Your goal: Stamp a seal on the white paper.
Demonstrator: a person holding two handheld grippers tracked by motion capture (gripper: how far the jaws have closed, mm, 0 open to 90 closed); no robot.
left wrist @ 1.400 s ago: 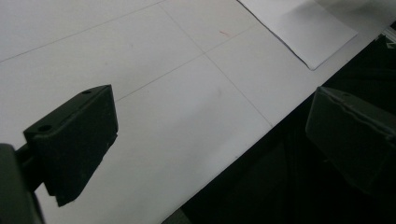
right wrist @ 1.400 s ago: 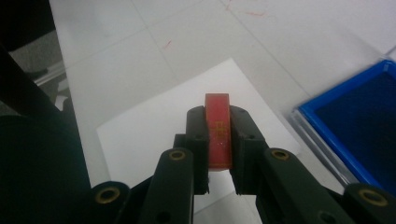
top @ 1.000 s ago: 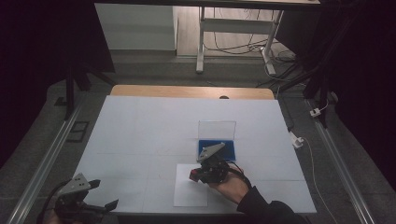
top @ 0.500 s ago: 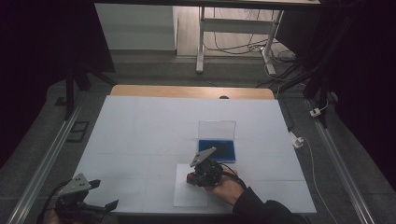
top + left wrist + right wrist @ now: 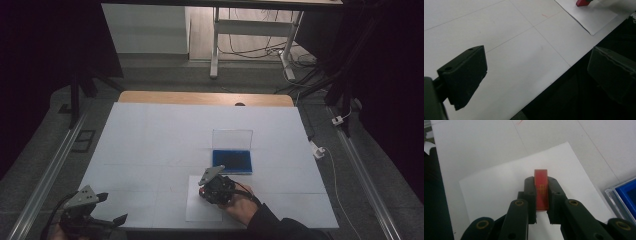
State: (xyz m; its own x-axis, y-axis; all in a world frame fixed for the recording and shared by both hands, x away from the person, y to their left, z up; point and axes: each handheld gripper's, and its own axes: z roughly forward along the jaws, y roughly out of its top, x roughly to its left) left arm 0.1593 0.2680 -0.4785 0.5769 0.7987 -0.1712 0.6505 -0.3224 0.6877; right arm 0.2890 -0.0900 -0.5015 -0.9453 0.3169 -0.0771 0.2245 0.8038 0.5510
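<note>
Right gripper (image 5: 541,202) pinching a red stamp block (image 5: 541,188) between its two black jaws, above a white paper sheet (image 5: 499,185) near the front edge of the table (image 5: 150,135). An open blue ink pad case (image 5: 231,161) sits just behind the sheet, toward the table's centre. The block appears small, rigid and light, with smooth sides that may slip; the long flat faces, held now, are judged the best purchase. Left gripper (image 5: 534,72), jaws spread and empty, hangs over the front left corner.
</note>
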